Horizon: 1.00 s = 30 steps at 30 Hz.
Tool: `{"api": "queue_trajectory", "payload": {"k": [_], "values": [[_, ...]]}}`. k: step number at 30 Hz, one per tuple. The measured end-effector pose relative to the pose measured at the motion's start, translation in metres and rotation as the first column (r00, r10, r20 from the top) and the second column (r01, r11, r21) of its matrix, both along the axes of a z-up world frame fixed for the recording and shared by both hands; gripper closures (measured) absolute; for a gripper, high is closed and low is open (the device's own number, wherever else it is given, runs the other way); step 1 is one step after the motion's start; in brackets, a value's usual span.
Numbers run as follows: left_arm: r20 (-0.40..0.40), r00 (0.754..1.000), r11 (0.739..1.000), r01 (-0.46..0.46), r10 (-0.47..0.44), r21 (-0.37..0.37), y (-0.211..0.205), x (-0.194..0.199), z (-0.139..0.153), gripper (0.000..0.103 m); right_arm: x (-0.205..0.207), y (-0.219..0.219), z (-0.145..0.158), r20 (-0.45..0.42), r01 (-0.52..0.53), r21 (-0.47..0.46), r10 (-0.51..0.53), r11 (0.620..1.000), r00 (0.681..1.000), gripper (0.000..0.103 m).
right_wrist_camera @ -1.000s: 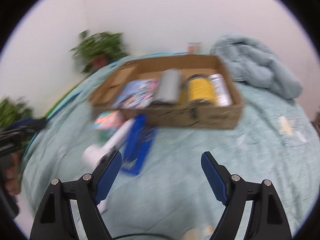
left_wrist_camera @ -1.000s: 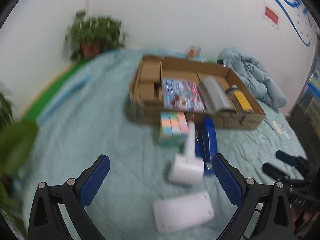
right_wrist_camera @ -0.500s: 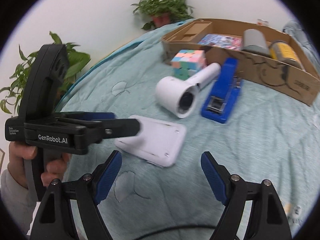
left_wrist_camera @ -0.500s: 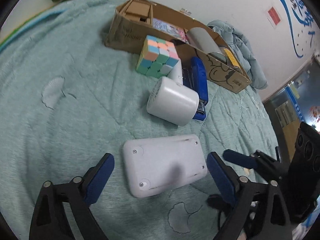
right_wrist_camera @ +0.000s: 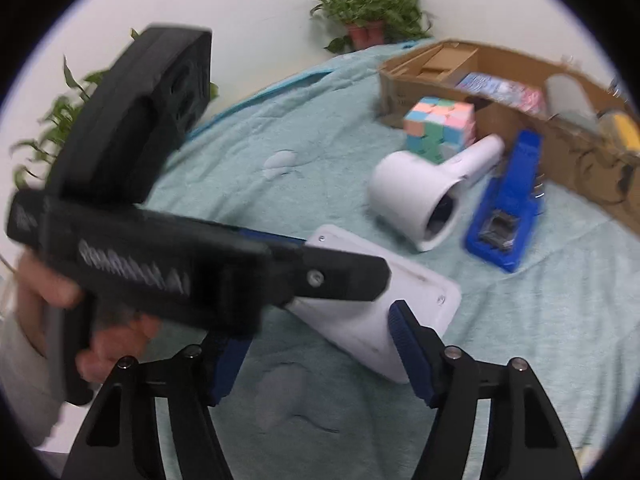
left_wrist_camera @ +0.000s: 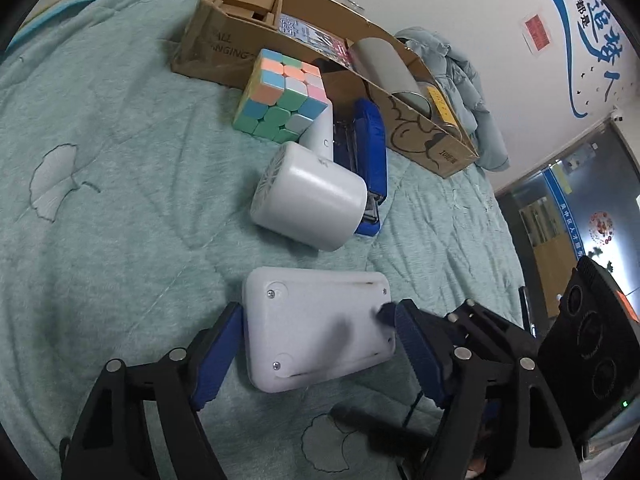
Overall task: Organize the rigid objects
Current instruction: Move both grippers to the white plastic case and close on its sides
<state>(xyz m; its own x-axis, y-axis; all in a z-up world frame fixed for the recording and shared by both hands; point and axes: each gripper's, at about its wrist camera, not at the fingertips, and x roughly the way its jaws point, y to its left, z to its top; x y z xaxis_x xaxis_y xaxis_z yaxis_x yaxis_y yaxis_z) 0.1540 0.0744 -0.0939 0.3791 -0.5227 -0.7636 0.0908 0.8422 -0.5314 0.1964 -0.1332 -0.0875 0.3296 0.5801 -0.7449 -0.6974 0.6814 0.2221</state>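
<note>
Loose on the teal quilted bed cover (left_wrist_camera: pixel 120 200) you have one flat white rectangular plastic box (left_wrist_camera: pixel 316 328), one white handheld fan (left_wrist_camera: pixel 312 196), one blue stapler (left_wrist_camera: pixel 370 152) and one pastel puzzle cube (left_wrist_camera: pixel 284 96). One open cardboard box (left_wrist_camera: pixel 224 48) lies across the top of the left wrist frame.

Only the right wrist view shows your left hand (right_wrist_camera: pixel 48 312) on its handle and two potted plants (right_wrist_camera: pixel 372 12); only the left wrist view shows the blue wall lettering at upper right.

Your left gripper (left_wrist_camera: pixel 320 356) is about two-thirds open and closing, the white box at lower centre between its blue pads, touching or nearly so. Your right gripper (right_wrist_camera: pixel 316 352) is likewise closing astride that box's near corner; whether its pads press yet, you cannot tell.
</note>
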Motion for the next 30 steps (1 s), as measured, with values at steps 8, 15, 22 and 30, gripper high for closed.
{"api": "queue_trajectory", "payload": {"k": [8,15,22,30], "values": [[0.016,1.0,1.0,-0.013,0.013,-0.026,-0.005,0.008,-0.004,0.028,0.04,-0.043,-0.006,-0.063,0.119,0.045,-0.116,0.992,0.991,0.035],[0.022,0.999,0.999,-0.033,0.034,-0.038,-0.003,0.027,-0.003,0.028,0.045,-0.029,-0.007,-0.058,0.029,-0.001,-0.029,1.0,0.998,0.029],[0.062,0.997,0.998,-0.034,0.037,-0.055,0.0,0.023,0.001,0.014,-0.003,-0.036,0.007,-0.076,-0.112,0.067,0.117,0.991,0.99,0.029],[0.033,0.993,0.994,-0.113,0.112,0.009,0.028,-0.012,0.009,0.014,0.017,-0.022,-0.006,-0.07,-0.066,0.0,0.066,0.998,0.995,0.03]]}}
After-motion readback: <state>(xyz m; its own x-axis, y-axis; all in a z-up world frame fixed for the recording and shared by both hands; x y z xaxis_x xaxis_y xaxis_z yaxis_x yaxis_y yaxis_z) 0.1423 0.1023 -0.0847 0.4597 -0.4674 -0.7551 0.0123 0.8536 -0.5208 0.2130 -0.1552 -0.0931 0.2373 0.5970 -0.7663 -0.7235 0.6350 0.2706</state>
